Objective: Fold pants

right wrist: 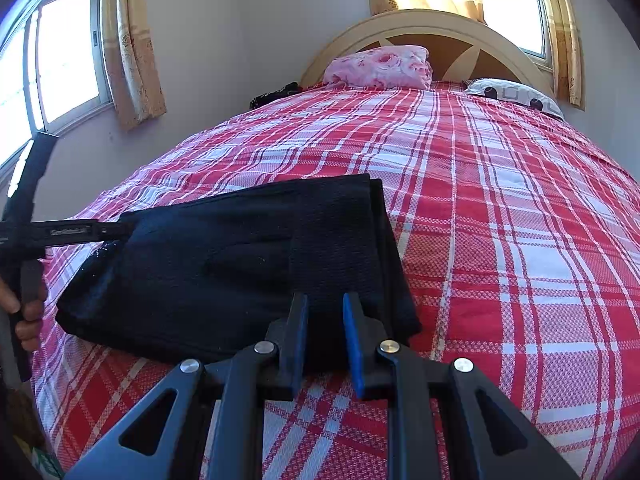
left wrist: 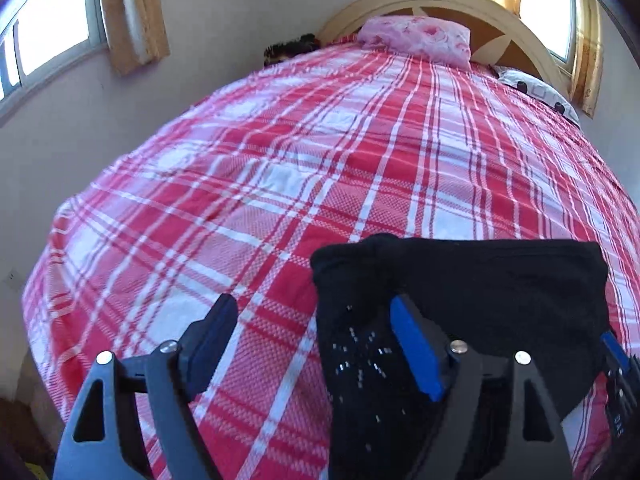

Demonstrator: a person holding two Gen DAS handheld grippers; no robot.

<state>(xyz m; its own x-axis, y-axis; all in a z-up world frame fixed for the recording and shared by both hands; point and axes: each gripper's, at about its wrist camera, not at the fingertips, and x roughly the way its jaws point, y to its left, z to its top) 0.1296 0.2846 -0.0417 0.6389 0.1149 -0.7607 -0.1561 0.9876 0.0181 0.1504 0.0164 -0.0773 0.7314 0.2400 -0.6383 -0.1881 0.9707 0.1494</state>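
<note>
Pants (right wrist: 224, 264) lying on bed (right wrist: 500, 240) near its foot edge, toward left side. Two pillows (right wrist: 378, 67) sitting at far end against headboard (right wrist: 440, 28). Windows (right wrist: 64, 52) sitting left and behind headboard.

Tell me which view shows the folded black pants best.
The right wrist view: the pants lie nearly whole on the bedspread, folded edges visible. The left wrist view shows only part of them, cut off behind the left gripper.

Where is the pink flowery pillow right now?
The pink pillow leans on the headboard at the bed's far end, left of the spotted pillow.
</note>
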